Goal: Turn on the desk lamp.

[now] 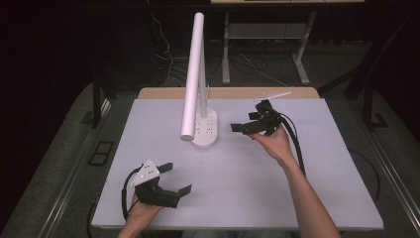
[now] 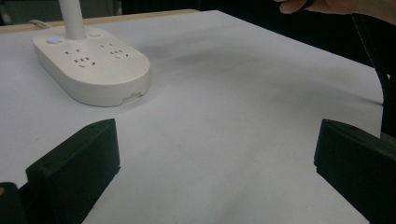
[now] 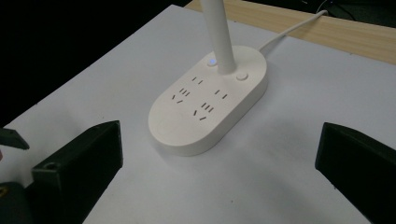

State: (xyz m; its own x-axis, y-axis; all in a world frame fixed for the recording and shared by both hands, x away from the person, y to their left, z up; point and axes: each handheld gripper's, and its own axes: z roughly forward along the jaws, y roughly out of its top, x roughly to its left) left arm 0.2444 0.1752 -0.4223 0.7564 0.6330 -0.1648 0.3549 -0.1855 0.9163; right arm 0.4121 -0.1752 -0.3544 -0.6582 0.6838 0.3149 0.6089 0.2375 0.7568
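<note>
White plastic makes up the desk lamp (image 1: 197, 79), whose oval base (image 3: 210, 105) sits toward the far middle of the table (image 1: 307, 198), a little left of centre, with socket slots on top, two round buttons beside the stem (image 3: 219, 35) (one glows faintly blue) and a long tube head (image 1: 193, 74) leaning out over the near side. The right gripper (image 1: 247, 127) hangs just right of the base, jaws spread wide and holding nothing, pointed at it; that aim suggests it is lined up to reach for the buttons or the stem, though it is not yet touching either. The left gripper (image 1: 176, 178) rests low near the table's front left edge, well apart from the lamp, its jaws also wide and empty, seemingly parked out of the way. A white cord (image 3: 292, 29) runs from the base's back across the wooden strip (image 3: 327, 28) at the far edge. Nothing lies between the right gripper and the base; only the overhanging head could crowd an approach from above.
</note>
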